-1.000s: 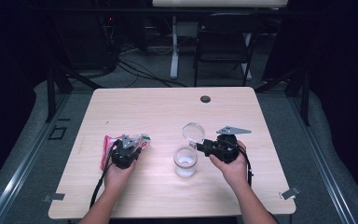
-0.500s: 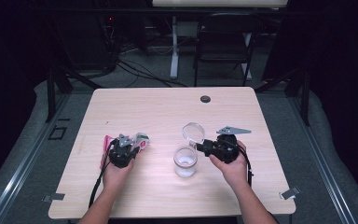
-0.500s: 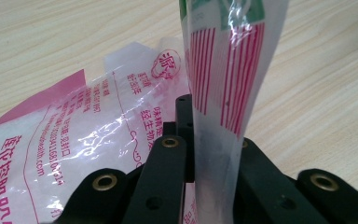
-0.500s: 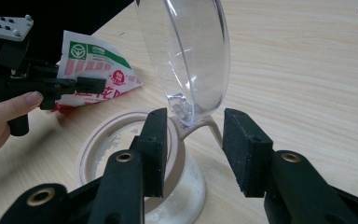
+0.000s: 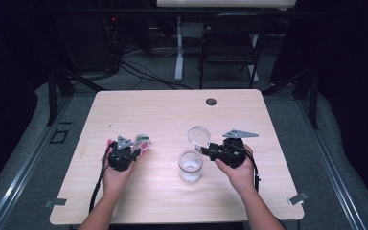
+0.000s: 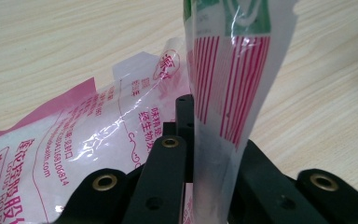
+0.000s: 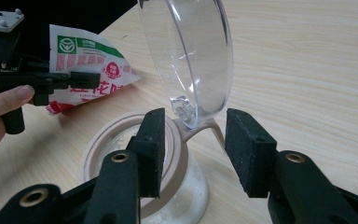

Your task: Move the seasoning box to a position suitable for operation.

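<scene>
Lying at the left of the wooden table [image 5: 163, 120], a pink and white printed pouch [image 6: 74, 140] has one edge pinched between the closed jaws of the left gripper [image 5: 123, 154]. Just right of it stands a clear jar [image 5: 190, 166] with a beige rim and white powder at the bottom. Its clear hinged lid [image 7: 191, 56] stands flipped open, upright. The right gripper [image 7: 191, 149] has its jaws apart, one on either side of the lid's hinge tab, close beside it.

My pale wood-grain counter [image 5: 172, 115] stands on grey carpet floor [image 5: 345, 158]; beyond it a dark folding chair [image 5: 230, 48] and tangled black cables [image 5: 139, 67] sit in gloom
</scene>
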